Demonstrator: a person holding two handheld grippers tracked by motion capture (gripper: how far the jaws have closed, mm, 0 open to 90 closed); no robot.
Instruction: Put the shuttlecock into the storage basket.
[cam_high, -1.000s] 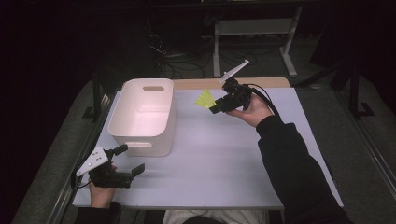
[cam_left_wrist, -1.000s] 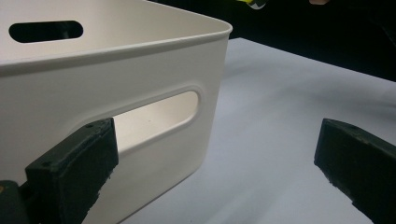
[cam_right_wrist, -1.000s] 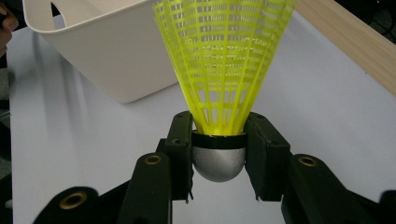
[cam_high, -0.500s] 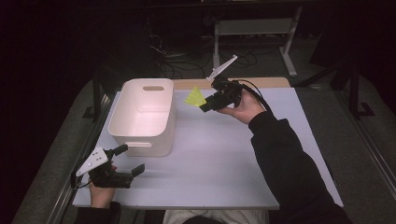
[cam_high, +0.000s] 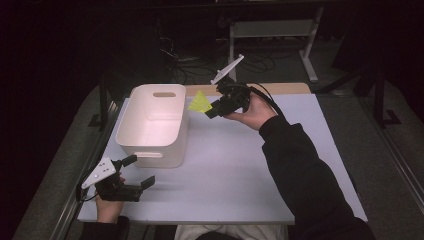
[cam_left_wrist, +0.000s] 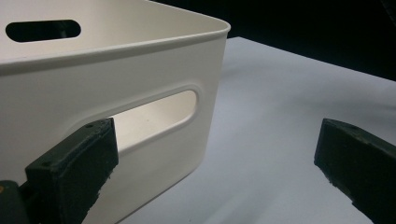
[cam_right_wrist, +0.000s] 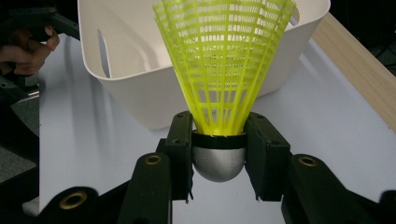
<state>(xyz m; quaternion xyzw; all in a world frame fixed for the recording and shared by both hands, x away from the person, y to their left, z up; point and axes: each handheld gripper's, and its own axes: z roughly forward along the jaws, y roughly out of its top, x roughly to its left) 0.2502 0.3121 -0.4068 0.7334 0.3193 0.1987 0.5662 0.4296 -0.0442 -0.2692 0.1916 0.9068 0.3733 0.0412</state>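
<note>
A yellow plastic shuttlecock (cam_right_wrist: 224, 65) with a silver cork base is clamped at its neck by my right gripper (cam_right_wrist: 218, 151). In the high view that right gripper (cam_high: 212, 111) hangs above the table just right of the white bin (cam_high: 152, 145), with the shuttlecock (cam_high: 199, 102) pointing at the bin's right rim. The bin (cam_right_wrist: 135, 88) looks empty inside. My left gripper (cam_high: 140, 172) rests near the table's front left corner, jaws wide apart, just before the bin's near wall (cam_left_wrist: 107, 79) and its handle slot.
A wooden strip (cam_high: 280, 88) edges the table's far side. Dark floor, cables and a metal stand (cam_high: 270, 30) lie beyond. The white tabletop (cam_high: 240, 165) spreads out to the right of the bin.
My right gripper has carried the shuttlecock leftward and a little higher, closer to the bin's rim. The left gripper has stayed where it was.
</note>
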